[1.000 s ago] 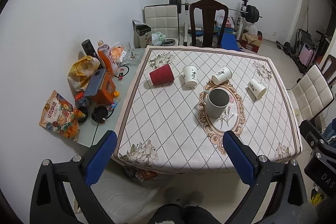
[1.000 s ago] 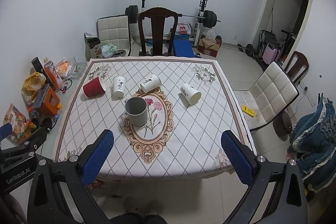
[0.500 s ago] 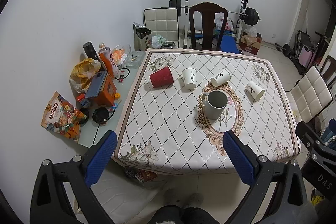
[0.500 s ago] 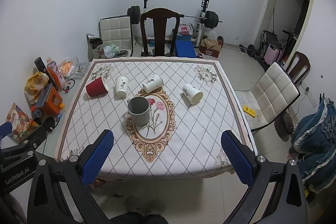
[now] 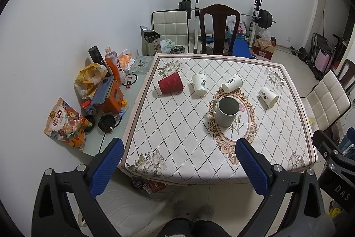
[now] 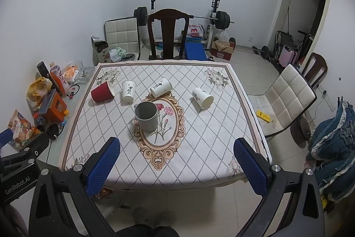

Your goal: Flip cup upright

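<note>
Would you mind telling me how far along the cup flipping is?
Done: only the grey mug stands upright. In hand: nothing; left gripper and right gripper are open, short of the table. Left: the red cup and three white cups lie tipped.

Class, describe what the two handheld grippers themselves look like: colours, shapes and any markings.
Both the left gripper and the right gripper have black triangular cut-out frames with silver bolts and blue textured finger pads. The left gripper's side reads "GenRobot.AI".
</note>
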Motion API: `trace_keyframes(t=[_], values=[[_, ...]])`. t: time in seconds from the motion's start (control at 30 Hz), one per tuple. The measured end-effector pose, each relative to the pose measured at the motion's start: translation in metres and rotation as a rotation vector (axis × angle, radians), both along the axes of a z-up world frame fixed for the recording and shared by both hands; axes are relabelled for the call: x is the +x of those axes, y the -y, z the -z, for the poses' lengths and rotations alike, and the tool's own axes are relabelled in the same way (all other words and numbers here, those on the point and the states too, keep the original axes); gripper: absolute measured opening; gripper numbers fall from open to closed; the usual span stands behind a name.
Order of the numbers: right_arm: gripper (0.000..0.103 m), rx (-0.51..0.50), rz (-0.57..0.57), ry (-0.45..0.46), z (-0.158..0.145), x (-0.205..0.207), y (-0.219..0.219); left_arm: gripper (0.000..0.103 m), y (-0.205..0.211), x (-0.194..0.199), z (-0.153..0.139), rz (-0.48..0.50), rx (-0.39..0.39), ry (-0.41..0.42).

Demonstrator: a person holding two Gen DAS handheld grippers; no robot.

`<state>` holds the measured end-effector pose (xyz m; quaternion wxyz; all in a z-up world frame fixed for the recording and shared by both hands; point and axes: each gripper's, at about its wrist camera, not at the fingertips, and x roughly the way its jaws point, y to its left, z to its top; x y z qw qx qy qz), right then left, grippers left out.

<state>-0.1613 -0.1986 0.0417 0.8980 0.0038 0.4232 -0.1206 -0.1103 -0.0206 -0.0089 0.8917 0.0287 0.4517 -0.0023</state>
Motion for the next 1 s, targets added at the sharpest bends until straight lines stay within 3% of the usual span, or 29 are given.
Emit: trace_keyframes(t=[1.0], values=[[0.103, 0.017, 0.002, 0.000, -0.0066, -0.0033, -0.0070, 0.103, -0.0002, -0.0029, -0.0030, 0.001, 0.003, 0.012]])
